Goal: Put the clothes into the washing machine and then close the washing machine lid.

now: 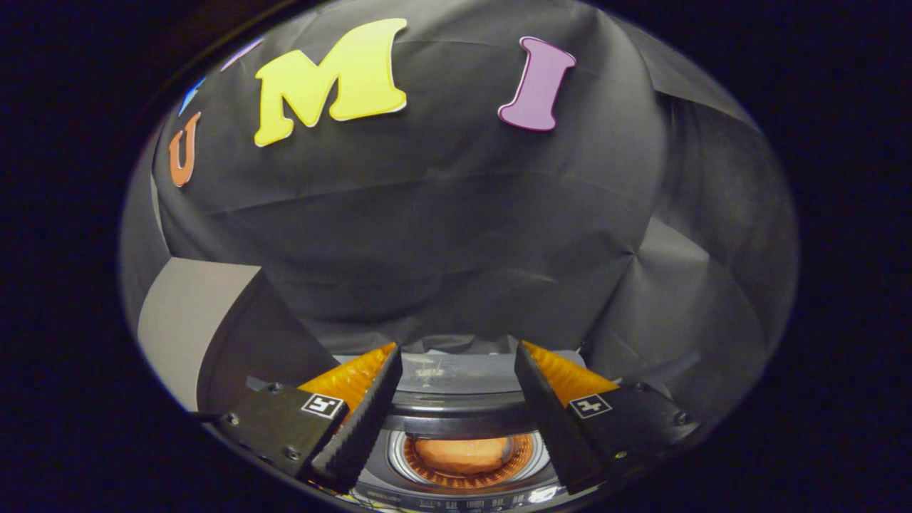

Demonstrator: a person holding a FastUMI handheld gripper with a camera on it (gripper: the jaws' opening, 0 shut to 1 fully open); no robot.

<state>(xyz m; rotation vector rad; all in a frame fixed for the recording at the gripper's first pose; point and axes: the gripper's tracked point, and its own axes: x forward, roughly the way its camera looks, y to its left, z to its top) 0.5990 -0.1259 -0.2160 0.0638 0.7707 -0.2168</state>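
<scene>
While wide open, claw (pixel 458 356) empty.

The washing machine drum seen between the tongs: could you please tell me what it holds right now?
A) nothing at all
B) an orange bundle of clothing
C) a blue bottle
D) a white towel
B: an orange bundle of clothing lies inside the washing machine drum, seen in the gap between the open, empty tongs.

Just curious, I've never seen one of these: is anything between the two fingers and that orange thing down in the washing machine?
Nothing in the gripper view: the hand-held gripper is open, and the orange clothes lie in the washing machine drum below the fingers.
</scene>
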